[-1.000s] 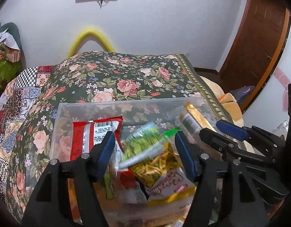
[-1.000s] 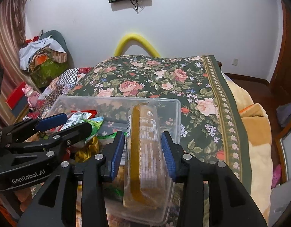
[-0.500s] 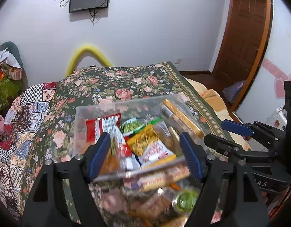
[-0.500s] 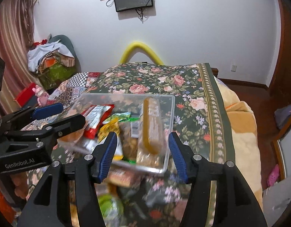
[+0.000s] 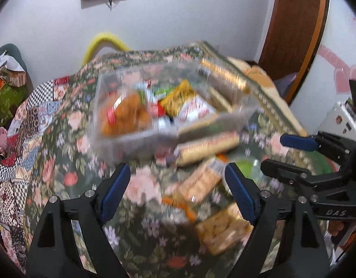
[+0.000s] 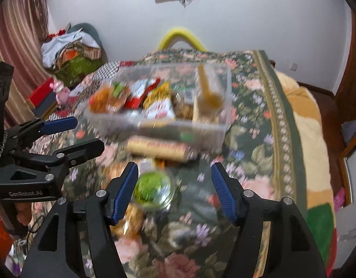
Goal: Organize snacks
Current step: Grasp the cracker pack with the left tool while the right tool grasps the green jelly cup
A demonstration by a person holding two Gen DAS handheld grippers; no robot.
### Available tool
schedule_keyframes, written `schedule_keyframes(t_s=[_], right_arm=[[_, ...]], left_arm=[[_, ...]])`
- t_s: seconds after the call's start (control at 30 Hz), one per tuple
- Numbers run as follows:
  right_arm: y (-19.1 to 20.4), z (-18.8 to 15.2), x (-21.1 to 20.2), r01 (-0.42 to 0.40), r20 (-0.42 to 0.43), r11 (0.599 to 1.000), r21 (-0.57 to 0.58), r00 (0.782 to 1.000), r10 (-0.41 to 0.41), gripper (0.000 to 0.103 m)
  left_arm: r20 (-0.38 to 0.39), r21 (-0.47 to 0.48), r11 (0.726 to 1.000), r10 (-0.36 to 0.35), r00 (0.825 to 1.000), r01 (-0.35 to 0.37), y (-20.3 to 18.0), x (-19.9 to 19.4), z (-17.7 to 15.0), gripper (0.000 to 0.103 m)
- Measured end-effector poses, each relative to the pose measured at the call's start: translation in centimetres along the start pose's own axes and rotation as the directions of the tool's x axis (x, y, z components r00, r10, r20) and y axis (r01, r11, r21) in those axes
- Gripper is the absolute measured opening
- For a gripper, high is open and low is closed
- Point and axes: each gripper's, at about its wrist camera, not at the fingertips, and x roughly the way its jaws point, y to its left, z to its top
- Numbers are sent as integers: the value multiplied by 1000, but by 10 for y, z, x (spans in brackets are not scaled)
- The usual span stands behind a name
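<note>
A clear plastic bin (image 5: 108,136) (image 6: 226,106) full of snack packets sits on the floral bedspread. A long biscuit pack (image 5: 208,146) (image 6: 157,149) lies just in front of it. Nearer me lie a green-lidded cup (image 6: 152,188) (image 5: 244,169) and orange cracker packs (image 5: 224,231). My left gripper (image 5: 178,192) is open and empty, held back above the loose snacks. My right gripper (image 6: 174,192) is open and empty, with the green cup by its left finger. Both views are motion-blurred.
The floral bedspread (image 6: 254,153) covers the bed; a beige blanket (image 6: 310,139) lies along its right side. A yellow hoop (image 6: 181,34) stands behind the bed. Clothes pile (image 6: 69,48) at far left, wooden door (image 5: 298,23) at right.
Both grippers have drawn back and up from the bin, the right one having let go of the tall golden pack inside. The loose snacks in front of the bin have come into view.
</note>
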Motion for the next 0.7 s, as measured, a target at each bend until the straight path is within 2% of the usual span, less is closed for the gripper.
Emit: schedule_keyframes(t_s=[0.23, 0.4, 0.57, 0.6, 0.67, 0.7], right_arm=[[9, -12, 24, -32, -68, 999, 14, 997, 33, 65], [14, -15, 42, -46, -114, 999, 8, 992, 47, 65], [18, -16, 51, -39, -115, 999, 4, 993, 39, 65], [17, -16, 51, -47, -113, 999, 7, 992, 47, 64], [17, -16, 49, -71, -107, 997, 10, 992, 72, 54], [17, -17, 49, -60, -104, 998, 7, 993, 61, 53]], left_arm=[[-80, -38, 999, -21, 997, 18, 14, 21, -26, 84], [-109, -73, 996, -52, 993, 45, 23, 29, -39, 84], [-124, -61, 997, -58, 991, 51, 23, 36, -39, 84], [-124, -57, 997, -65, 990, 59, 21, 38, -38, 84], [-126, -52, 996, -74, 989, 68, 19, 40, -34, 84], [-125, -48, 996, -78, 989, 73, 18, 41, -32, 84]])
